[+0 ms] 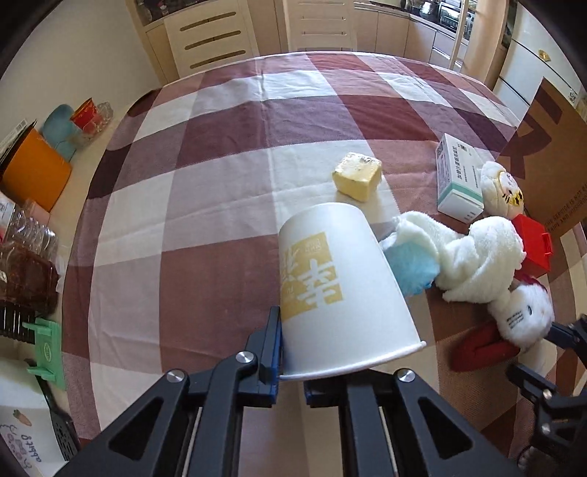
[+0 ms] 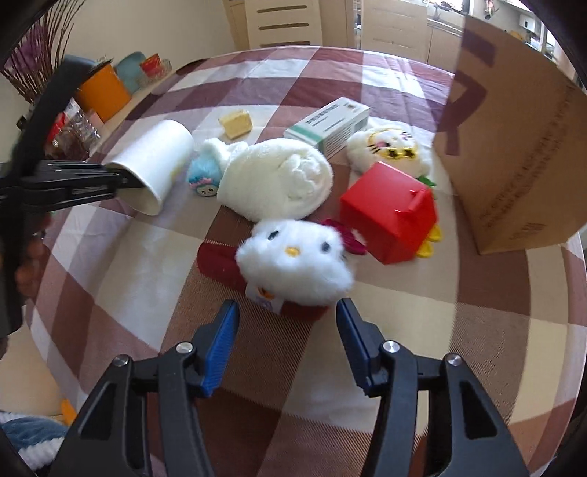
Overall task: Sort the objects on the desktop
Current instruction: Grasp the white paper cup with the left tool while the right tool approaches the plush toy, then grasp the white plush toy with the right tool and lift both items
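While the left tool pinches the paper cup, the right tool gapes wide, empty.

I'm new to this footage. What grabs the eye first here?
A white paper cup pinched at its rim by the left gripper. Near the open right gripper, a white kitty plush beside a red box, with a cardboard box at the right.

Bench covered by a maroon-and-white checked cloth. Beyond its far edge: cream drawer units with slot handles against an off-white wall. Kitchen cabinets far right. Daylight falls across the cloth.
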The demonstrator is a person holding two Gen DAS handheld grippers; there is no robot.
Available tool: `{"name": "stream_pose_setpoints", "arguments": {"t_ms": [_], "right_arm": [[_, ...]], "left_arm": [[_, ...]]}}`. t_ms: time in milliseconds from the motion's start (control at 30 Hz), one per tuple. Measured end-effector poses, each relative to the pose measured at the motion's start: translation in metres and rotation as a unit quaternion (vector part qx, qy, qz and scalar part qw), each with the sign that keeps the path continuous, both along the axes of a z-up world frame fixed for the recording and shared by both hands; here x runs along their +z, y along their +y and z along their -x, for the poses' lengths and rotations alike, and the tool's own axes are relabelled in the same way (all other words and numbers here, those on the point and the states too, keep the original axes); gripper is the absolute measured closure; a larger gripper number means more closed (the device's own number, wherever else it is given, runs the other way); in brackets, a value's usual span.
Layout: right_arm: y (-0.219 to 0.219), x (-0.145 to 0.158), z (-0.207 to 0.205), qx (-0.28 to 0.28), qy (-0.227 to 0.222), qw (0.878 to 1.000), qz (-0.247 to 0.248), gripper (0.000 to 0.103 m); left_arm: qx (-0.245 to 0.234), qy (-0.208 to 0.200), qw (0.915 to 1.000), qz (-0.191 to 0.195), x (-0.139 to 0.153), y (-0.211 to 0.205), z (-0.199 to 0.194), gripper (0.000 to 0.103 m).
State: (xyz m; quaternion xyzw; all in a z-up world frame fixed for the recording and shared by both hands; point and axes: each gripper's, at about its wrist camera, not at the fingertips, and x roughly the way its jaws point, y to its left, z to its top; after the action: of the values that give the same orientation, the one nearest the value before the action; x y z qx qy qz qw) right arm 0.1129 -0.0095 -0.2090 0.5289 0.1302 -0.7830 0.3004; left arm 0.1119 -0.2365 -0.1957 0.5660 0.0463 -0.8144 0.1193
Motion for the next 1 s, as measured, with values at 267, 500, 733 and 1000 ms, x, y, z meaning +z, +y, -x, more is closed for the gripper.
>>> {"name": "stream_pose_setpoints", "arguments": {"t_ms": [267, 500, 733, 1000], "right_arm": [[-0.018, -0.001, -0.002, 0.067, -0.049, 0.996, 0.033, 0.044], [-0.014, 0.018, -0.027, 0.119, -0.002, 0.993, -0.002, 0.044], [-0.039, 0.004, -0.014, 0.177, 0.052, 0.983, -0.019, 0.018], [-0.054, -0.009, -0.003, 0.192, 0.067, 0.977, -0.063, 0.023]], "left_arm": [[0.014, -0.012, 0.9996, -0.019, -0.009, -0.008, -0.006, 0.094], [0.02, -0.007, 0.9992, -0.033, -0.008, -0.012, -0.006, 0.094], [0.025, -0.013, 0.9988, -0.041, -0.014, -0.015, -0.005, 0.092], [0.03, -0.007, 0.9981, -0.054, -0.015, -0.014, -0.001, 0.092]]}}
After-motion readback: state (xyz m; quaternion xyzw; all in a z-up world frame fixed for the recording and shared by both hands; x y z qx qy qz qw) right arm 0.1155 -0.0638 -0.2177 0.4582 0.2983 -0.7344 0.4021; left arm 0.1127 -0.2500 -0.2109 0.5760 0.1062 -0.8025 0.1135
